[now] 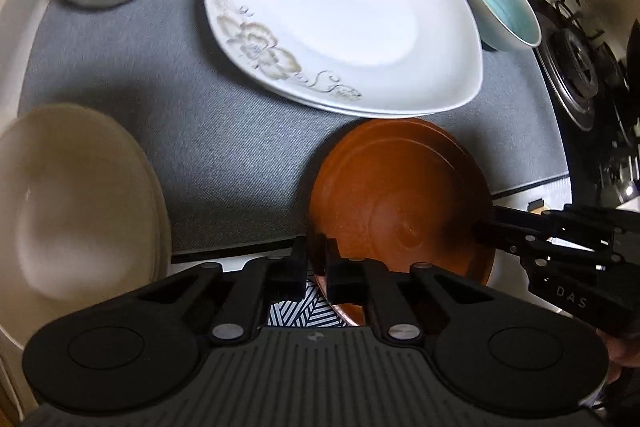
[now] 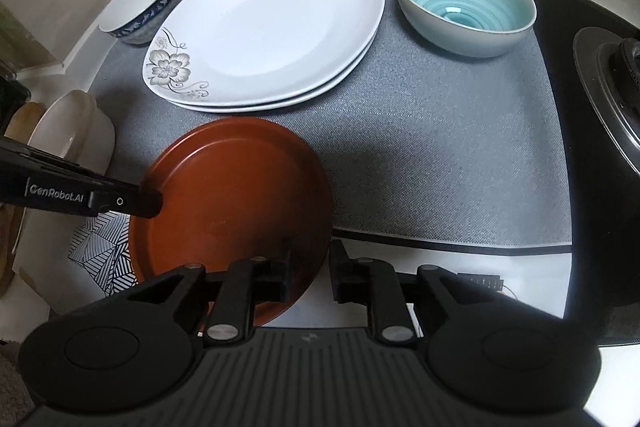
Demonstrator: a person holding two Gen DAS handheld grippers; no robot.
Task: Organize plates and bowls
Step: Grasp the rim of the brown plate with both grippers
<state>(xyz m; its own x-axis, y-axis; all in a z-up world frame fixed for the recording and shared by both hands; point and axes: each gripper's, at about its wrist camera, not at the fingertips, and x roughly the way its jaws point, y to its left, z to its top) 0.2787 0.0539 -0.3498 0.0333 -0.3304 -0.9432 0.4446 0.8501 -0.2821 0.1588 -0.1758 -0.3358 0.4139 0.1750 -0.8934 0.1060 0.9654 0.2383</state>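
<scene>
On the grey mat [image 2: 420,155] sits a brown plate [image 2: 236,195], partly hanging over the mat's near edge and over a black-and-white patterned thing [image 2: 102,251] that I can't identify. Behind it are two stacked white floral plates [image 2: 272,27], with a blue-rimmed bowl [image 2: 144,7] to their left and a teal bowl [image 2: 466,3] to their right. The right wrist cam gives the clean look at that two-plate stack and the teal bowl's ringed inside, plus a stove burner [image 2: 612,79] at the far right. The left wrist cam shows the cream dishes [image 1: 80,203] up close on the left, which the other view only catches at its edge. The left gripper [image 1: 317,259] is clamped on the brown plate's near-left rim, one finger above it and one below. The right gripper [image 2: 310,267] isn't gripping: its jaws stand a bit apart, one finger over the plate's right edge and the other off to the side over the mat. For writing, the left gripper's arm reads "GenRobot.AI" in the right cam, and the right gripper's body shows "DAS" in the left cam.
</scene>
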